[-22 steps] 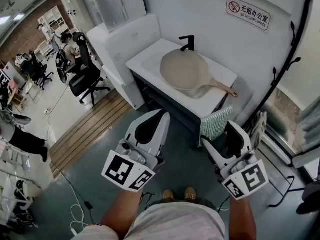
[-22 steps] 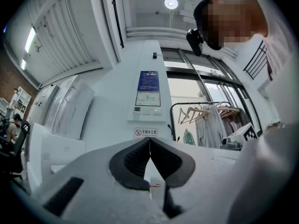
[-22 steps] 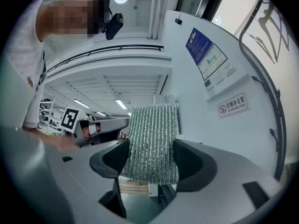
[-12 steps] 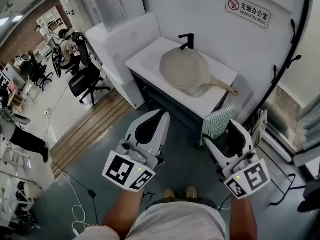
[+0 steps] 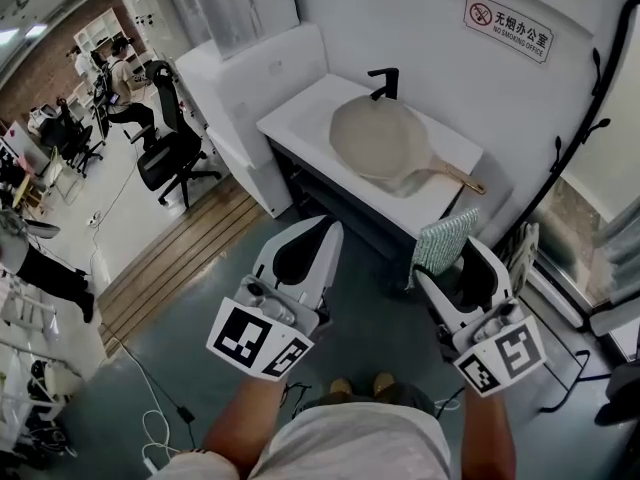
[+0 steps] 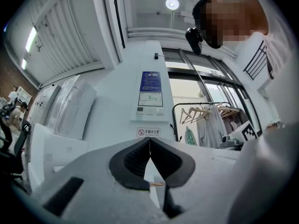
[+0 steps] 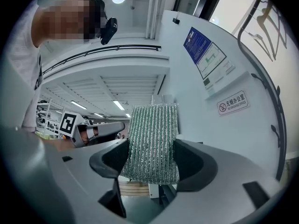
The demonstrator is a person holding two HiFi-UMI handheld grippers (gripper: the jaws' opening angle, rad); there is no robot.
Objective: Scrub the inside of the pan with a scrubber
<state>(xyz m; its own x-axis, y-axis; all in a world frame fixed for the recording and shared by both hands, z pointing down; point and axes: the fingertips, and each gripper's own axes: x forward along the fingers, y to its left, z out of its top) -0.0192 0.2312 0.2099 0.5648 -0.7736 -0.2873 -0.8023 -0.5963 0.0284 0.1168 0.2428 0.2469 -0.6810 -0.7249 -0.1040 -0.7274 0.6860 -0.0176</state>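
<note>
Open floor [image 5: 375, 328] lies between me and the tabletop [image 5: 300, 118]. The pan [image 5: 385, 140] fills most of the tabletop. The black tap [image 5: 383, 80] and the wall [image 5: 400, 18] stand right behind it.

**A:** Eyes on the white wall [image 5: 400, 8]. There's a sign [image 5: 508, 28] with a red no-smoking ring at its left end, then bold Chinese characters: 无烟办公室.

**B:** And under those characters, in small capitals, "NO SMOKING OFFICE".

**A:** Over in the right gripper view the characters 无烟办公室 read clean, but the English line is too small there.

**B:** The left gripper view has it as well, just below a notice sheet [image 6: 150, 93] with a blue header. The print on both is too fine to read.
</note>
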